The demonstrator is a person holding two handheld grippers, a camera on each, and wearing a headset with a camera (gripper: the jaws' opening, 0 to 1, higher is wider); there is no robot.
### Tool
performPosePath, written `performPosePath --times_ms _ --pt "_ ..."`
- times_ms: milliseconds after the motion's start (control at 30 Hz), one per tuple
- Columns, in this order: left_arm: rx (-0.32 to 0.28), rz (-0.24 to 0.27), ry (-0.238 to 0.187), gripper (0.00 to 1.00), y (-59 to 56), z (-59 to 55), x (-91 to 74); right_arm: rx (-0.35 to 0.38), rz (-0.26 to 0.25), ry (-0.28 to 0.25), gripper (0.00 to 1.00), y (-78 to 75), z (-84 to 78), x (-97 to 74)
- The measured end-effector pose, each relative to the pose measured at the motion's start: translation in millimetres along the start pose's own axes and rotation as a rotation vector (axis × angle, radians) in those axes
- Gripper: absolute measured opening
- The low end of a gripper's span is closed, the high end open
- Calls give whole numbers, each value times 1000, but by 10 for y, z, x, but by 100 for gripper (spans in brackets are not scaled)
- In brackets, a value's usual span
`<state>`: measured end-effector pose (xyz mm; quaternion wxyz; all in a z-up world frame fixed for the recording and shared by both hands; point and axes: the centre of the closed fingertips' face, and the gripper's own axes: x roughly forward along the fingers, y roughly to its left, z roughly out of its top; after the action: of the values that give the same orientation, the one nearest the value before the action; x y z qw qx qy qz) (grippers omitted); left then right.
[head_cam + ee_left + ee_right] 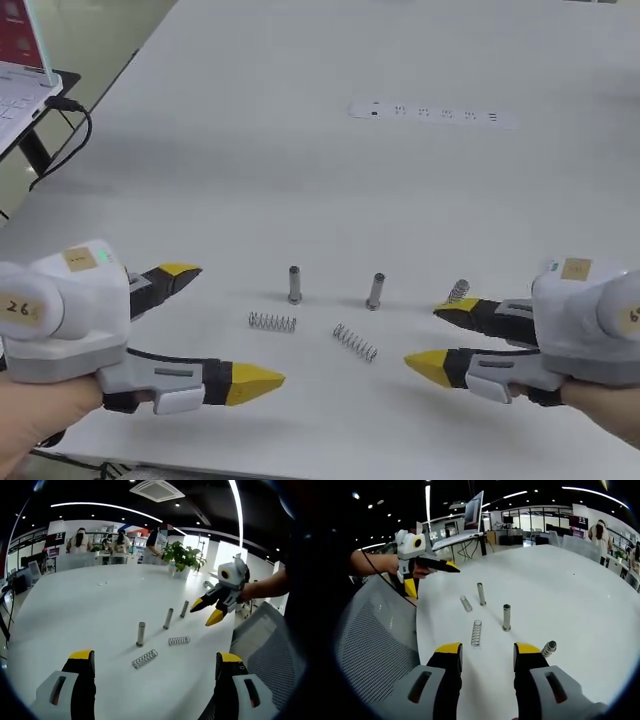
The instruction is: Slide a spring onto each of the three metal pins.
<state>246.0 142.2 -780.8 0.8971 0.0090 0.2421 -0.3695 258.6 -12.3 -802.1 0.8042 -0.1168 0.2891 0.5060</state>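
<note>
Jaws on both sides stand apart and hold nothing, wide on my left gripper (222, 324) and narrower on my right gripper (425, 335). I hold one at each end of the row of pins, I judge, so that either can reach in. On the white table (400, 200) the left pin (294, 283) and the middle pin (375, 290) stand upright and bare. The left spring (272, 321) and the slanted spring (355, 342) lie flat just in front of them, handy for a pinch. The third pin (459, 291) stands close beside my right gripper's far jaw and seems to wear a coil. In the head view that jaw hides its foot, and I cannot tell whether the coil is fully seated.
</note>
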Motion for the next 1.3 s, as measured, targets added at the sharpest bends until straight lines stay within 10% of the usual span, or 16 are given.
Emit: performPosePath --times_ms 667,1300 --pt "-5 8 4 98 8 -38 -48 -128 62 62 33 326 111 462" --pt "-4 2 8 98 -1 -47 -61 -117 36 143 20 248 -104 616"
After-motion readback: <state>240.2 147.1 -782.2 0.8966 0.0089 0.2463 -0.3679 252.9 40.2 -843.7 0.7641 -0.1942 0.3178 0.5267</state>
